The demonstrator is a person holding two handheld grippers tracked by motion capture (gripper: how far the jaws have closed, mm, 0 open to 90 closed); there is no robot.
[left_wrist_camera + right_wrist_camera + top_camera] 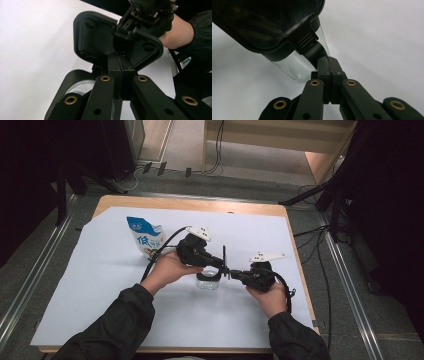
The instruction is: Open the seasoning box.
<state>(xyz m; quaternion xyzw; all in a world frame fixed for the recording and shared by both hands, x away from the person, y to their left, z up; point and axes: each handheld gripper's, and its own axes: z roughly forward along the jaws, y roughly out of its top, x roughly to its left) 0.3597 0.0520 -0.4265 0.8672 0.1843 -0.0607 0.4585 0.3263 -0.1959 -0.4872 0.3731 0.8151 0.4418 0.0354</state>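
White paper sheet (100, 285) covers wooden table (190, 203); dark floor and cables beyond. Blue-white snack pouch (145, 237) stands at rear left, well apart from work. Clear glass container (208, 281) sits mid-sheet between 2 grippers. Black lid (100, 37) raised upright above container. Left gripper (121, 65) jaws pressed together, pinching lid's lower edge. Right gripper (327, 65) jaws pressed together, pinching lid's black latch tab (312, 50) beside container's glass wall. Both hands (170, 269) hold gripper bodies.
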